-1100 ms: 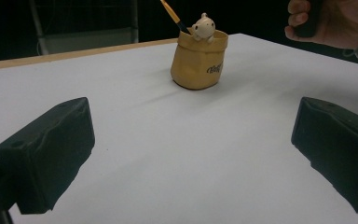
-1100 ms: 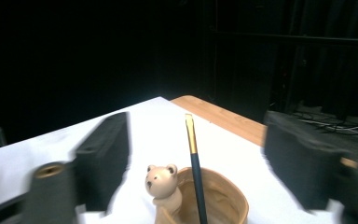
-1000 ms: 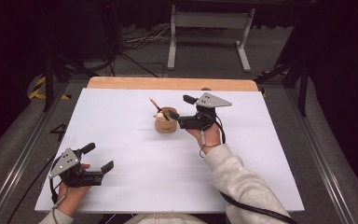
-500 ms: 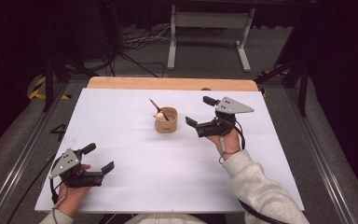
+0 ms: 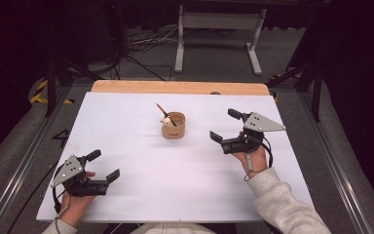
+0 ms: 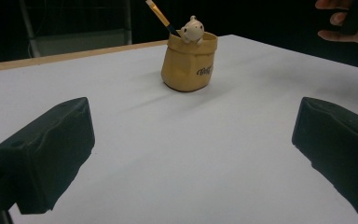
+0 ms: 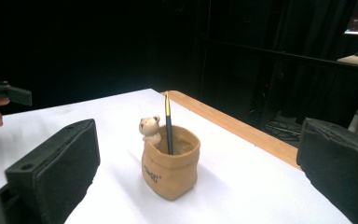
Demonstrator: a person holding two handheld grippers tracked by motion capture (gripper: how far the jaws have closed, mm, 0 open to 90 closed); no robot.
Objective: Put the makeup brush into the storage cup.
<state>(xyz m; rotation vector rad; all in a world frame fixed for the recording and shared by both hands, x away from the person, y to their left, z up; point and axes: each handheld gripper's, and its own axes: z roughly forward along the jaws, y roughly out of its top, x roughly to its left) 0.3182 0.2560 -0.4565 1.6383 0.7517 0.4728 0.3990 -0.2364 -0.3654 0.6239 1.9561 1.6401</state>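
Nearest to us, at about seven o'clock on the white table (image 5: pixel 141 195), our left gripper (image 5: pixel 104 165) rests close to the near edge with its jaws spread apart and nothing between them; bare white surface lies in front of it all the way to the middle. At about four o'clock our right gripper (image 5: pixel 226 126) sits near the right-hand edge, jaws released and empty, with our right hand (image 5: pixel 254 158) and grey sleeve (image 5: pixel 282 209) trailing back toward the near edge. The jaws have just been opening, and no thing stands between them. Between the two grippers the table is open on every side. Farther off, at the centre and slightly toward twelve o'clock, stands the tan pot (image 5: pixel 174 126), upright, with a small bear figure (image 5: pixel 167 121) at its rim and a pencil (image 5: pixel 164 112) leaning out toward eleven o'clock; in the right gripper view the pot (image 7: pixel 170 168) lies straight ahead between the jaws but well apart from them. Beyond it runs the wooden strip (image 5: pixel 180 87) of the far edge, then the dark floor with cables (image 5: pixel 141 46) and a metal stand (image 5: pixel 219 29). Compared with a second ago, our right gripper has drawn away from the pot toward three o'clock, where before it was just beside the pot; the left one has stayed put.
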